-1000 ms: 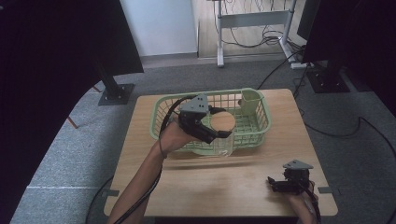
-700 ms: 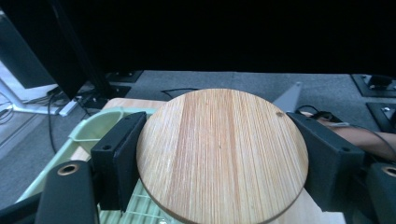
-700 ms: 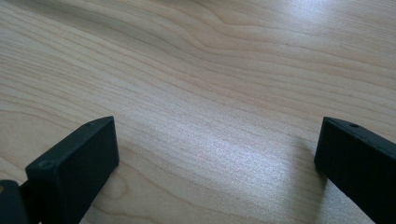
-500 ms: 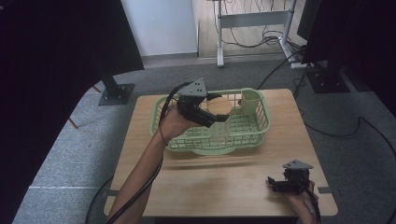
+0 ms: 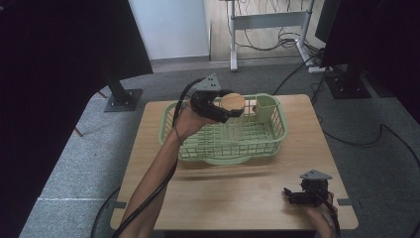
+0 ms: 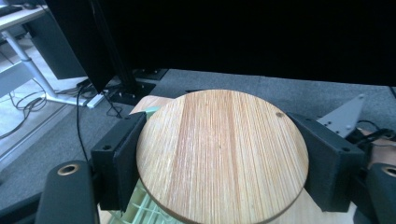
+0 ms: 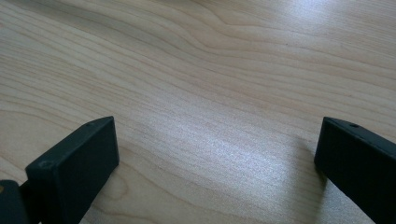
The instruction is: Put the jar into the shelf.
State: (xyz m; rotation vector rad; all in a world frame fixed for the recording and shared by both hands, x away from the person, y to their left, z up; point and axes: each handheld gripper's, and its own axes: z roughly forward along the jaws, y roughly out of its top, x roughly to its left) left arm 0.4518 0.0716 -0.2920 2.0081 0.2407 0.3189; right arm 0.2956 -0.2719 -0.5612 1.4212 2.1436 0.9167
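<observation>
Table | left claw grips wooden disc, hiding basket

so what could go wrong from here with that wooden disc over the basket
The left tool grips the round wooden disc by its edges alone, so it could slip out and drop. The disc hangs above the green basket near its green cup, so lowering it carelessly might knock the cup or the rim.

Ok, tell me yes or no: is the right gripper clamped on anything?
No, the right gripper has its black jaws standing wide apart over bare light wooden table, with nothing between them.
</observation>
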